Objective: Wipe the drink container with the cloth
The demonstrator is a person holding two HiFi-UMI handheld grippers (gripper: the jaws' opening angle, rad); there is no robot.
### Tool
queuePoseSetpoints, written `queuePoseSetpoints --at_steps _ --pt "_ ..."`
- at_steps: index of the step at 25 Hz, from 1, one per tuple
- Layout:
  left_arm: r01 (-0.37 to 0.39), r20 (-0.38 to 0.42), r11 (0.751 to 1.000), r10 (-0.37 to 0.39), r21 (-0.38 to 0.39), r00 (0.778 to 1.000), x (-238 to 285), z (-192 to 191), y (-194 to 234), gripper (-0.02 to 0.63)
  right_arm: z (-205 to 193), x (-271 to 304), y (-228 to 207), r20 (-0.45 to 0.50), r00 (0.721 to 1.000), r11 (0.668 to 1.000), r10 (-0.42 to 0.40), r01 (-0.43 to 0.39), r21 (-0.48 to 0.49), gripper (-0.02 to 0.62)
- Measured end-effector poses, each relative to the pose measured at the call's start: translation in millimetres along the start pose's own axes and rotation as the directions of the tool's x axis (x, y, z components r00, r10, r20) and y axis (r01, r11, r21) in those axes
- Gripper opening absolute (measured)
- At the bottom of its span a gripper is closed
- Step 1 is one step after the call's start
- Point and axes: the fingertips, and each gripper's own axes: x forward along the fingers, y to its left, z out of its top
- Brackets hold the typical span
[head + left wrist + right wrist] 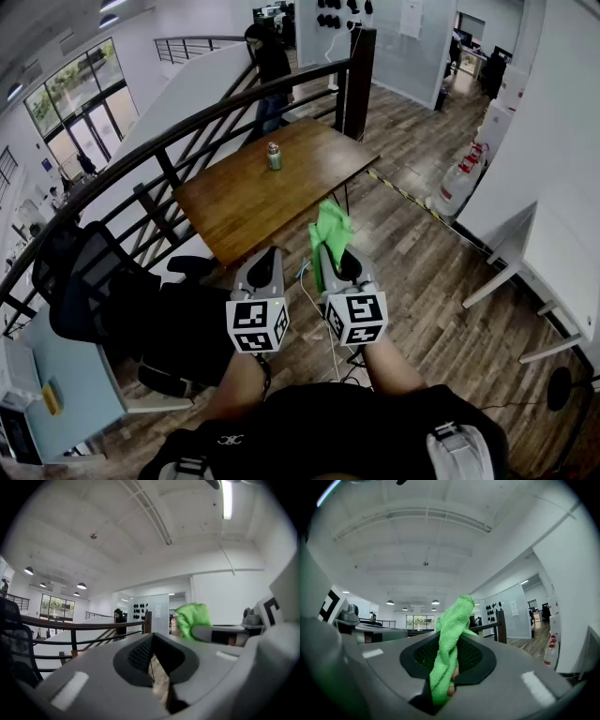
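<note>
A green drink can (274, 156) stands upright on the wooden table (253, 202), far ahead of both grippers. My right gripper (330, 258) is shut on a bright green cloth (329, 236), which sticks up out of its jaws (451, 639). My left gripper (270, 265) is beside it, shut with nothing between its jaws (152, 665). Both are held close to my body over the floor, pointing up and forward. The cloth (192, 618) also shows at the right of the left gripper view.
A dark railing (187, 127) runs behind the table, with a person (270, 75) beyond it. A black office chair (103, 291) stands at the left. White tables (553, 272) are at the right, and a cable (323, 323) lies on the wooden floor.
</note>
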Motion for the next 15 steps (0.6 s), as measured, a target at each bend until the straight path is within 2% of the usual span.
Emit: queuePoseSetpoints --at_steps 11,15 --pt "-0.044 0.008 0.999 0.044 -0.011 0.999 39 4 -35 0.049 6 4 -57 0.012 0.999 0.999 0.033 -0.033 0.006 0.072" --pt "-0.053 0.023 0.997 0.054 -0.057 0.998 44 11 -45 0.049 8 4 -73 0.014 0.999 0.999 0.046 -0.046 0.004 0.072"
